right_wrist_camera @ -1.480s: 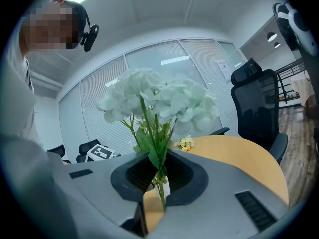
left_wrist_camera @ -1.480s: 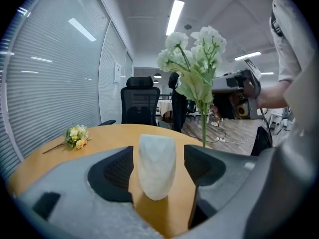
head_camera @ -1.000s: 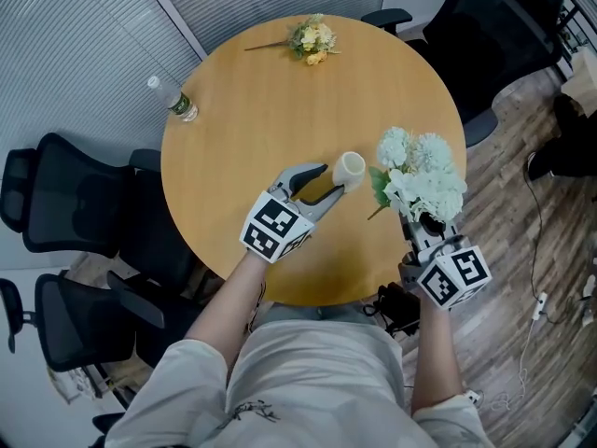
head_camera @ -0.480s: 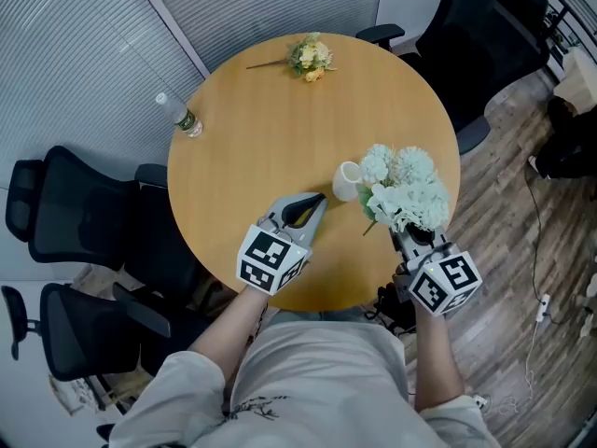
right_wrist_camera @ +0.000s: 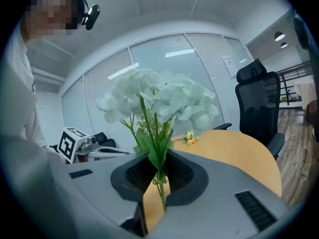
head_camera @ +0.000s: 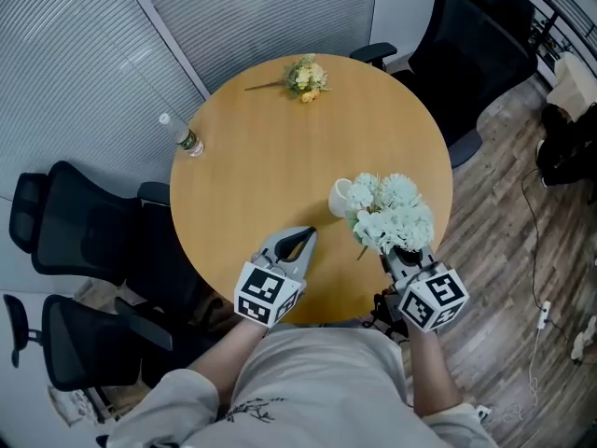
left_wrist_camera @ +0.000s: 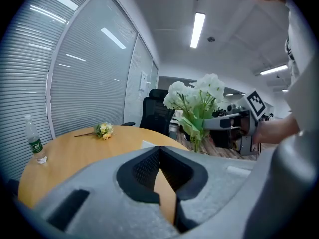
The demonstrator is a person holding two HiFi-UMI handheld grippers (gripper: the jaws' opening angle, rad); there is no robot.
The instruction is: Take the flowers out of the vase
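While pinched by their stems, the white flowers (head_camera: 396, 215) are out of the vase (head_camera: 341, 196).
The right gripper (right_wrist_camera: 158, 190) clamps the stems between its fingers; the vase rests just ahead-left of those fingertips; the left gripper (head_camera: 306, 236), jaws just closed together, holds nothing.

One round table (head_camera: 270, 138) fills the centre of the frame. Around it are two bunches of flowers, a white bunch (head_camera: 392, 217) at lower right and a small yellow bunch (head_camera: 306, 76) at the top, plus one vase (head_camera: 341, 197) and one bottle (head_camera: 182, 136). Two grippers show at the bottom: the left gripper (head_camera: 303, 236) and the right gripper (head_camera: 396, 255). Black office chairs (head_camera: 70, 231) number two at left and at least two at upper right.
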